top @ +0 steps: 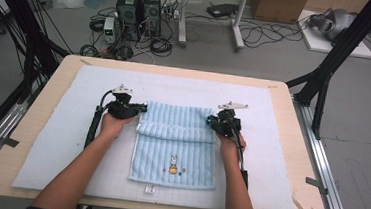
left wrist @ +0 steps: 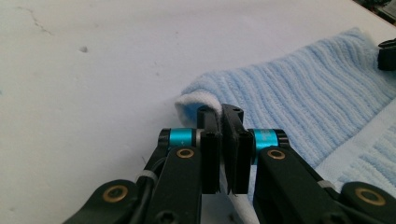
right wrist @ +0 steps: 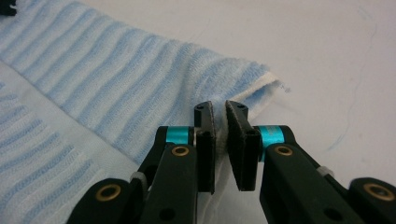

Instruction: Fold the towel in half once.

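Note:
A light blue striped towel (top: 175, 144) with a small embroidered figure lies on the white mat (top: 71, 125), its far part folded over toward me. My left gripper (top: 140, 108) is shut on the towel's left corner (left wrist: 201, 100), which shows white past the jaws. On the other side my right gripper (top: 211, 121) pinches the towel's right corner (right wrist: 261, 86); a thin white layer sits between the closed jaws. The towel's blue ribs (left wrist: 303, 93) stretch away between the two grippers, and the ribbed fold (right wrist: 116, 79) runs to the left in the right gripper view.
The mat covers a wooden table (top: 292, 123). Black frame legs (top: 326, 70) stand at the table's right and left sides. Computers (top: 138, 8) and cables lie on the floor beyond the far edge. A small white tag (top: 150, 188) lies near the towel's front edge.

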Demonstrator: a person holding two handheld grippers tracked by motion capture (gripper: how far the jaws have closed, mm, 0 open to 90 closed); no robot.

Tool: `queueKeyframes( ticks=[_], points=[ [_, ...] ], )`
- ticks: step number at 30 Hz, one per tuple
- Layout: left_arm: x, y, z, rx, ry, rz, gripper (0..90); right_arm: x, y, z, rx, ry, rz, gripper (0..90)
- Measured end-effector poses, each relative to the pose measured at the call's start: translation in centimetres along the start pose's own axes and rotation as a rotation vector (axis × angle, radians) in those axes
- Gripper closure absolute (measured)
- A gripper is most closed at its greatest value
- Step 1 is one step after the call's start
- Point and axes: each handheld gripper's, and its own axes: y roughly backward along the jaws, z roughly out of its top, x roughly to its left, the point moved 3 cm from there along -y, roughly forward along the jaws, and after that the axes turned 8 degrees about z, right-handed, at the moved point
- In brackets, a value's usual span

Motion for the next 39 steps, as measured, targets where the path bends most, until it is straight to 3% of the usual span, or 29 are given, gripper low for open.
queueKeyframes(
  ticks=[4, 7, 14, 18, 21, 25, 30, 35, 39],
  points=[
    [0.6, -0.4, 1.0, 0.001, -0.019, 0.01, 85.5, -0.3, -0.6, 1.0, -0.02, 0.011, -0.022, 81.7],
    [0.8, -0.6, 1.7, -0.028, -0.023, 0.018, 85.5, -0.7, -1.1, 1.1, -0.018, -0.009, -0.021, 81.4],
    [0.9, -1.1, 1.7, -0.002, -0.023, 0.009, 84.0, -1.3, -1.6, 1.2, -0.019, -0.011, -0.036, 80.2],
    [1.0, -0.7, 1.8, -0.001, -0.011, 0.019, 65.3, -1.8, -1.2, 1.1, -0.033, -0.042, -0.039, 70.7],
    [0.6, 0.0, 2.0, -0.03, -0.017, -0.006, 61.9, -1.9, -0.6, 1.2, -0.05, -0.055, -0.03, 62.1],
    [0.2, 0.6, 1.7, -0.038, -0.03, -0.041, 60.8, -2.1, 0.3, 1.3, -0.073, -0.069, -0.009, 59.4],
    [-0.3, 1.1, 1.3, 0.001, -0.037, -0.072, 54.2, -1.6, 1.2, 1.3, -0.069, -0.049, 0.032, 58.2],
    [-0.8, 1.9, -0.5, -0.008, -0.061, -0.077, 54.2, -0.7, 2.2, 0.9, -0.064, -0.032, 0.12, 54.4],
    [-0.9, 1.9, -1.7, 0.035, -0.068, -0.081, 53.9, -0.5, 2.2, 0.2, -0.027, -0.017, 0.141, 54.1]
  ],
)
